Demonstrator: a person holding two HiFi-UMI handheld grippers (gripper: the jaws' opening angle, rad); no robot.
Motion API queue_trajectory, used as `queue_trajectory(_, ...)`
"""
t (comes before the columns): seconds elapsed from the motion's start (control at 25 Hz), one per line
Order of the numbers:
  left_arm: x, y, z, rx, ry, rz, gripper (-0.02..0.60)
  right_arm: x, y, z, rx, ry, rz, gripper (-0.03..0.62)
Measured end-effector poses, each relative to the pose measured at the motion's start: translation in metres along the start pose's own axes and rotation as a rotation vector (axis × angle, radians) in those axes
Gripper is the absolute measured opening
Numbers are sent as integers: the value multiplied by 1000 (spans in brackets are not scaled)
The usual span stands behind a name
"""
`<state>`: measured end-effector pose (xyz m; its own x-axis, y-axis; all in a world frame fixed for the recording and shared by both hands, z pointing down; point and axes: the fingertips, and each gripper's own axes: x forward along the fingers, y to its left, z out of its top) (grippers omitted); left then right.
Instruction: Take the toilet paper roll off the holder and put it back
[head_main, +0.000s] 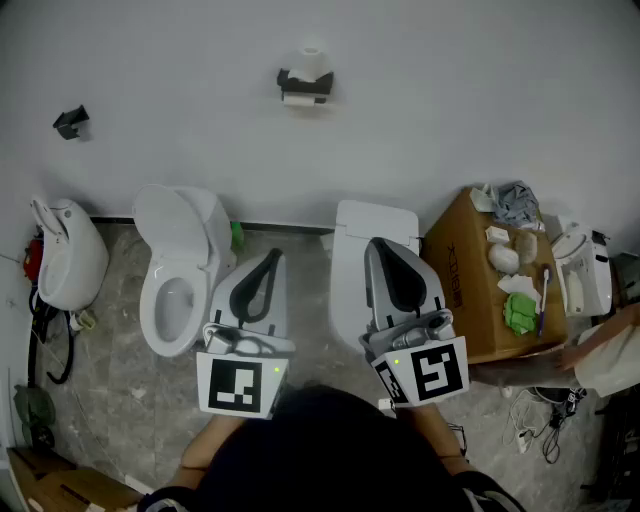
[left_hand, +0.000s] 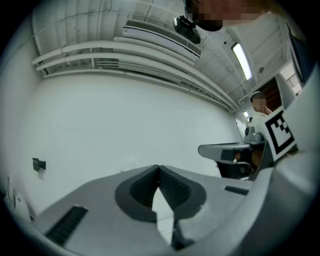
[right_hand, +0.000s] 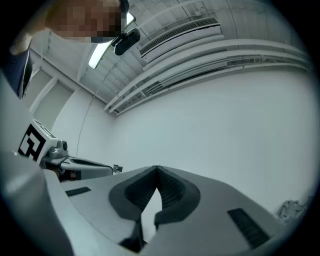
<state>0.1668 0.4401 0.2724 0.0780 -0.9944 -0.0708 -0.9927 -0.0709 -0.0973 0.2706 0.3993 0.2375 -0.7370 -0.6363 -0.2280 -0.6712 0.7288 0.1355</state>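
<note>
A white toilet paper roll (head_main: 313, 59) sits on top of a dark wall holder (head_main: 303, 86), high on the white wall in the head view. Both grippers are held low, well short of the wall and apart from the holder. My left gripper (head_main: 272, 256) is shut with nothing between its jaws, and its ribbed pads meet at the tip (left_hand: 159, 168). My right gripper (head_main: 381, 245) is likewise shut and empty (right_hand: 157, 169). Each gripper view looks up at bare wall and ceiling and shows the other gripper at its side.
A white toilet (head_main: 178, 270) with its lid up stands at the left, a white cistern (head_main: 372, 232) behind my right gripper. A white fixture (head_main: 66, 252) is far left, a black hook (head_main: 70, 121) on the wall. A cardboard box (head_main: 470, 285) carries several items. A person's sleeve (head_main: 612, 352) shows at right.
</note>
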Motion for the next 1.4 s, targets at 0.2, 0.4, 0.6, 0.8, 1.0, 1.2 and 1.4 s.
queue_trajectory(0.2, 0, -4, 13, -20, -22, 27, -2, -5, -3, 7, 18, 5, 34, 14)
queue_trajectory(0.4, -3, -5, 2, 15, -17, 14, -2, -3, 1, -10, 76, 15, 37, 15)
queue_trajectory(0.6, 9, 11, -12, -2, -13, 28, -2, 9, 1, -29, 88, 60, 57, 18)
queue_trajectory(0.8, 49, 38, -18, 19, -28, 15, -2, 51, -15, -43, 76, 52, 30, 103)
queue_trajectory(1.0, 107, 86, -21, -15, -17, 18, -2, 123, -29, -54, 64, 48, 33, 123)
queue_trajectory(1.2, 173, 130, -18, -11, -21, 7, -2, 197, -52, -66, 58, 59, 30, 138)
queue_trajectory(1.4, 226, 171, -23, -15, 1, -10, -2, 263, -72, -79, 63, 68, 10, 149)
